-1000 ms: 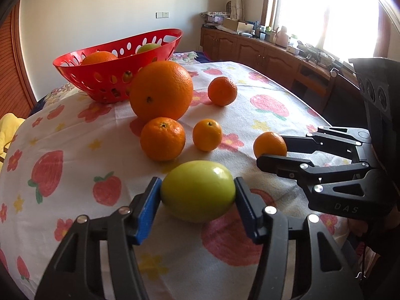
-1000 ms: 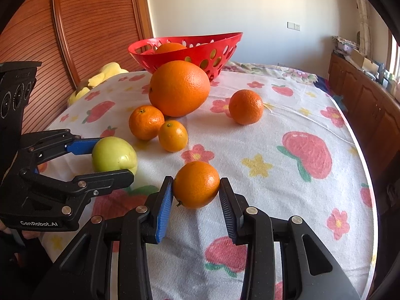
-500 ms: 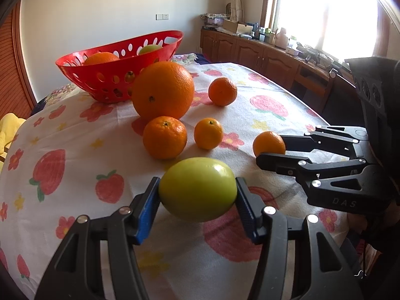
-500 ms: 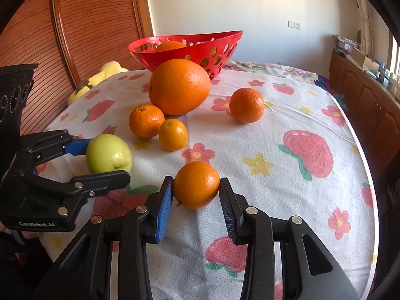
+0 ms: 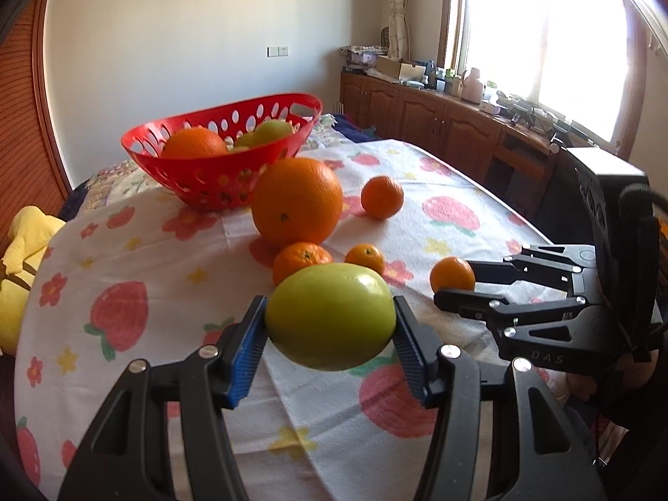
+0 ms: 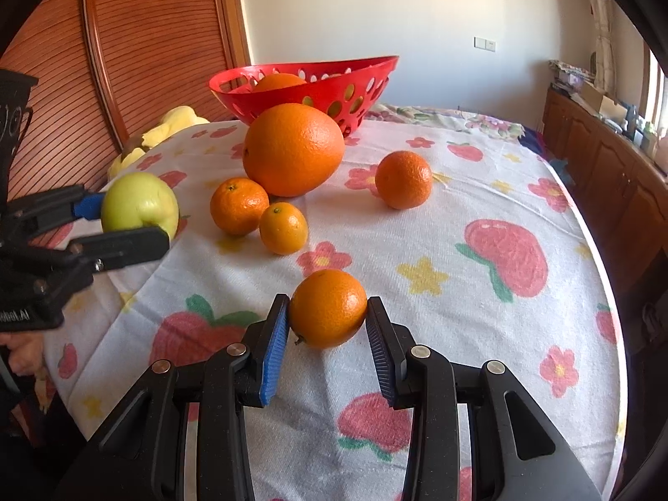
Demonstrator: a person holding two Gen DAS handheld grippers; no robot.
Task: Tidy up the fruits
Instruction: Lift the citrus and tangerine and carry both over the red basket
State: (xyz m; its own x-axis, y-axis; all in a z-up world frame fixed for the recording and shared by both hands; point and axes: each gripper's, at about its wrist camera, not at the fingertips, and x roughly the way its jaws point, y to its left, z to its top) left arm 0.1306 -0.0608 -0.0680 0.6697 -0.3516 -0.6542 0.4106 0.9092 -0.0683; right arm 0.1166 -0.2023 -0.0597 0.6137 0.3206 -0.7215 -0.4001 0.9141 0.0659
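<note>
Here left gripper (image 5: 330,325) angled down, jaws clamped on green apple (image 5: 330,316) held off the desk (image 5: 125,250), right gripper (image 6: 327,330) angled down, jaws closed on small orange (image 6: 328,308) resting on cloth, red basket (image 5: 217,167) at far side.

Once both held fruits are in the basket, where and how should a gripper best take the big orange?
Probably across the widest middle of the big orange, coming from the near side. It is round and far wider than the small oranges, so the jaws must open wide; the red basket sits close behind it.
</note>
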